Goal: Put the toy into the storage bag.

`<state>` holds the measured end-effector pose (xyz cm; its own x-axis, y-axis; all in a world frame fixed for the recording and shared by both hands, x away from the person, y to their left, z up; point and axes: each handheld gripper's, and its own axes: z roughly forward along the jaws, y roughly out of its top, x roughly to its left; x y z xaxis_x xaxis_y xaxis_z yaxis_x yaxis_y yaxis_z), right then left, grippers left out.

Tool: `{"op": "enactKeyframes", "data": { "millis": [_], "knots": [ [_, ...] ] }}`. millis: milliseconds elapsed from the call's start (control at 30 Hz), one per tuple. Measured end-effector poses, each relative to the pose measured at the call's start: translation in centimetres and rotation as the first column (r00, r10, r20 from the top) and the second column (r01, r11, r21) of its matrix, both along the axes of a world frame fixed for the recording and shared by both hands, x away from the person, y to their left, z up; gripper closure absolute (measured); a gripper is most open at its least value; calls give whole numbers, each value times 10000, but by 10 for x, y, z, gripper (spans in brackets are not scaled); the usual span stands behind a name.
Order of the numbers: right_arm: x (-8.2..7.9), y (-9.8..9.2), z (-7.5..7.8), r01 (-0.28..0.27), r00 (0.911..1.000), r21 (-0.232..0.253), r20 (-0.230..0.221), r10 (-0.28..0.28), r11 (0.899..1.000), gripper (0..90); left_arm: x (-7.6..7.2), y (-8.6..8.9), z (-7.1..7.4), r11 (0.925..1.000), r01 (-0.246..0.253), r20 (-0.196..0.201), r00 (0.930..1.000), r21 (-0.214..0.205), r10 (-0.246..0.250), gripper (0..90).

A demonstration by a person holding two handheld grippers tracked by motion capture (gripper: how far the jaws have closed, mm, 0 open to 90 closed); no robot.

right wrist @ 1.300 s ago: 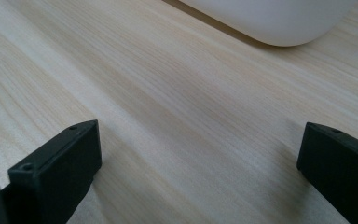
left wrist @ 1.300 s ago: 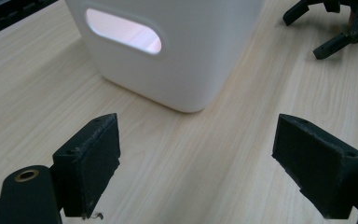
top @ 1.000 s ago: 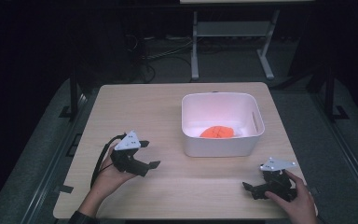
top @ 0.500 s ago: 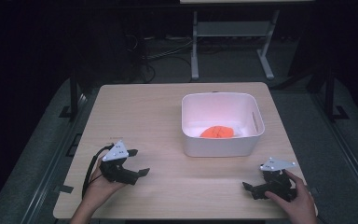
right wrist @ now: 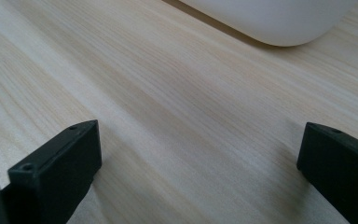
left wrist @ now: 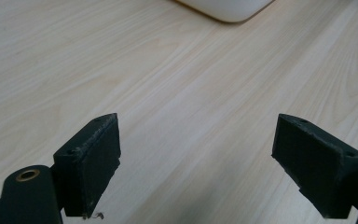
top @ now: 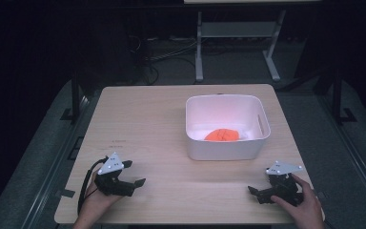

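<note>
A white plastic tub (top: 224,150) stands on the right half of the wooden table (top: 143,124), and an orange object (top: 221,135) lies inside it. My left gripper (top: 134,172) rests low near the front left edge, held by a hand, its jaws wide apart and empty. In the left gripper view the left gripper (left wrist: 200,158) points across bare wood toward a corner of the tub (left wrist: 228,7). My right gripper (top: 259,183) sits near the front right edge, also open and empty. In the right gripper view the right gripper (right wrist: 200,163) faces the tub (right wrist: 270,18) wall.
Beyond the table's far edge stands a white metal frame (top: 233,43) on a dark floor with cables. Dark rails run along both sides of the table. Bare wood lies between the two grippers and left of the tub.
My left gripper has drawn back toward the front left edge of the table, still open. The right gripper and the tub have stayed put.
</note>
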<state>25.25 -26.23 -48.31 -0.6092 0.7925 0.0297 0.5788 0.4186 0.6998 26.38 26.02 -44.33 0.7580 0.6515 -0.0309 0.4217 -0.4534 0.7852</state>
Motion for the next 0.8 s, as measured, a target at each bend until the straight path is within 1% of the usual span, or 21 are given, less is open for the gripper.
{"op": "enactKeyframes", "data": {
  "millis": [67,200,367,567,800],
  "knots": [
    [0,0,0,-1,10000,-1,0,1,10000,0,-2,3,-4,9998,-174,-130,9998,130,176,144],
    [0,0,0,0,10000,2,-1,0,10000,0,-4,7,-9,9991,-333,-205,9992,246,338,144],
    [0,0,0,2,10000,3,0,-2,10000,0,-4,10,-15,9972,-487,-282,9983,569,504,144],
    [0,0,0,3,10000,3,-3,-3,10000,0,0,12,-22,9930,-552,-397,9974,1041,596,144],
    [0,0,0,1,10000,3,-2,-1,10000,0,0,11,-26,9909,-522,-426,9974,1243,579,142]
  ]
}}
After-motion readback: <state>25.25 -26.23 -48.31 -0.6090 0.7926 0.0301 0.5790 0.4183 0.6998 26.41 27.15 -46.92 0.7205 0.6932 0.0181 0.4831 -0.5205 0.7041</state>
